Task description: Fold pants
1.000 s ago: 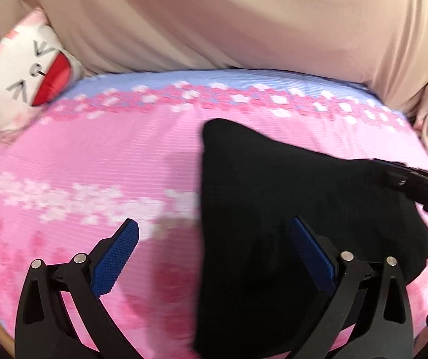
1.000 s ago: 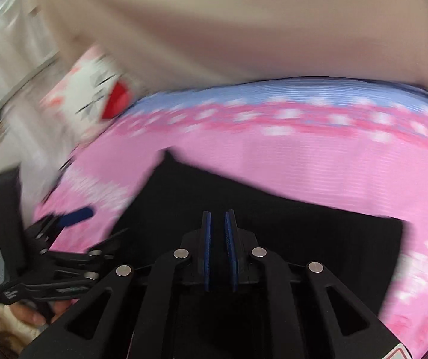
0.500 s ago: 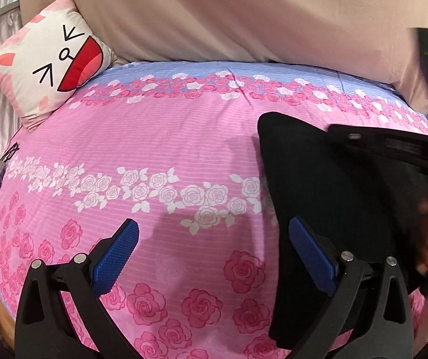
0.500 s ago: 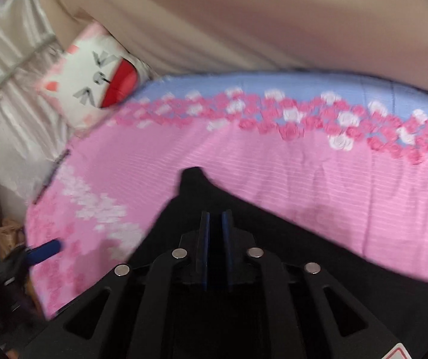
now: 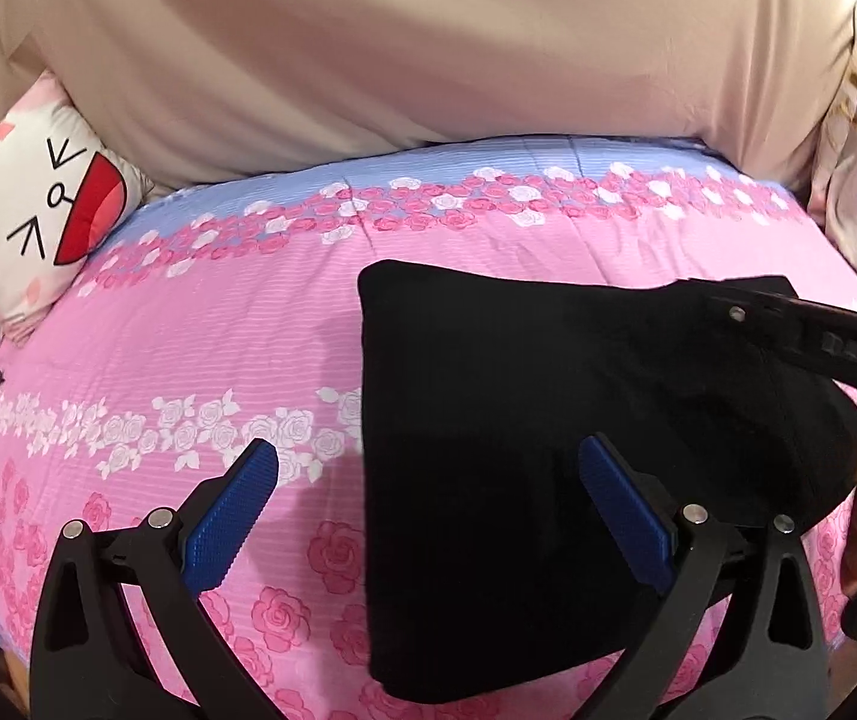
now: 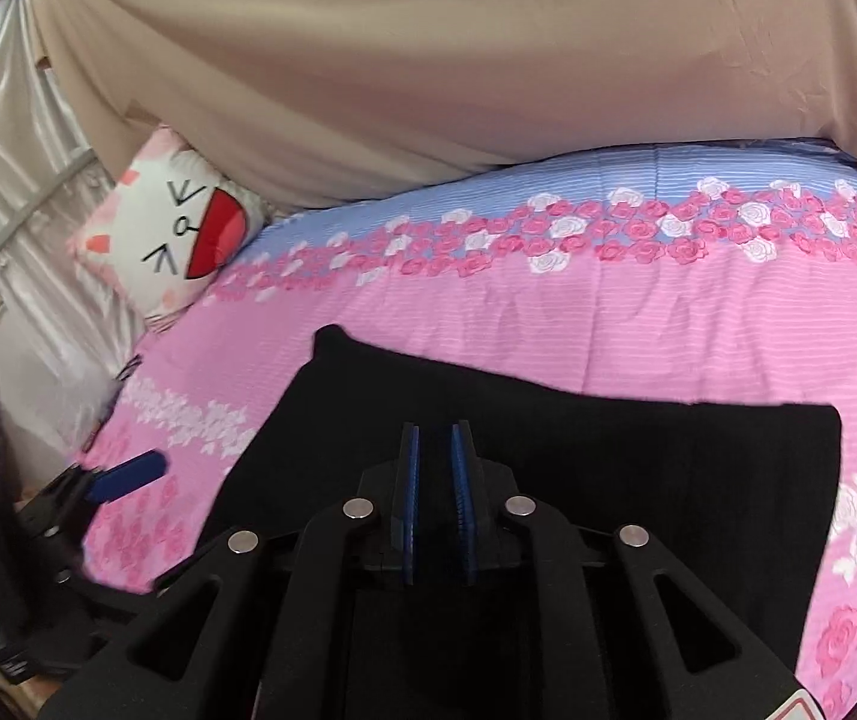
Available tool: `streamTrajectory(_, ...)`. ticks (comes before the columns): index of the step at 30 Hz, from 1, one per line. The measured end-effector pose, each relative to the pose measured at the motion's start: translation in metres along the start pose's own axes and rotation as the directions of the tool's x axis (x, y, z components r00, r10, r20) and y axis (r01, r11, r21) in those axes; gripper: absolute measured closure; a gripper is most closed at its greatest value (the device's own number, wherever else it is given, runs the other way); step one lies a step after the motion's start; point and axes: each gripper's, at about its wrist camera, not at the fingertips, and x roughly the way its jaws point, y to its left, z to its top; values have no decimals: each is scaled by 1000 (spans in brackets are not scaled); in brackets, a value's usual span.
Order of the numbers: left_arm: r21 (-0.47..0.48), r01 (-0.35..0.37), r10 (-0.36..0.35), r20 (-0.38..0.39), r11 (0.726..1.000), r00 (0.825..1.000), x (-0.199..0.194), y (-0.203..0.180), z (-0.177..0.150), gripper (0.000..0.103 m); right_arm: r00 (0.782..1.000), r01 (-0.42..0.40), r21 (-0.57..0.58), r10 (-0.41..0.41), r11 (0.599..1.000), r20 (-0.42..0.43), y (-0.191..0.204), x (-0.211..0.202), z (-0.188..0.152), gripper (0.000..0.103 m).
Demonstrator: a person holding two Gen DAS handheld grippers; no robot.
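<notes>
On the bed (image 6: pixel 638 324), near its front edge, I see the pants (image 6: pixel 578 438) folded compact; maybe one fold remains. My left gripper (image 5: pixel 428 516) gapes empty; my right gripper's (image 6: pixel 435 504) jaws are opening, nothing visibly pinched.

Both tools are black plastic with triangular cut-outs and round silver screws. The left gripper (image 5: pixel 428 516) carries blue, finely ribbed pads (image 5: pixel 230 519) on its fingers. The right gripper (image 6: pixel 435 501) has matching blue pads, white lettering on its side, and a red-edged label at its base.
</notes>
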Motion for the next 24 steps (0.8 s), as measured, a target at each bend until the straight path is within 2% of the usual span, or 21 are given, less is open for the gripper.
streamTrajectory(2, 0, -20, 20, 17, 1000, 1000, -6, 1, 1, 5, 999, -34, -8, 34, 999, -14, 7, 1, -8, 85)
streamTrajectory(6, -39, -101, 103, 39, 994, 994, -17, 20, 3, 5, 993, -102, -51, 99, 993, -61, 32, 12, -25, 85)
streamTrajectory(11, -128, -214, 217, 10, 969, 976, -19, 65, 1, 5, 976, -167, -78, 154, 983, -153, 62, 57, -47, 85)
streamTrajectory(12, -146, -225, 227, 3, 963, 974, -19, 73, 0, 5, 976, -159, -80, 144, 984, -161, 65, 66, -51, 85)
streamTrajectory(14, -191, -239, 241, -11, 952, 970, -19, 89, -3, 5, 973, -191, -59, 181, 980, -141, 68, 75, -54, 85)
streamTrajectory(17, -229, -237, 238, -22, 944, 971, -19, 100, -5, 5, 971, -196, -66, 184, 978, -150, 72, 81, -49, 85)
streamTrajectory(21, -220, -228, 231, -9, 949, 973, -20, 93, -2, 5, 971, -198, -77, 185, 977, -149, 73, 80, -48, 86)
streamTrajectory(24, -194, -199, 203, 3, 961, 979, -22, 82, -1, 5, 975, -189, -67, 180, 980, -131, 69, 59, -44, 86)
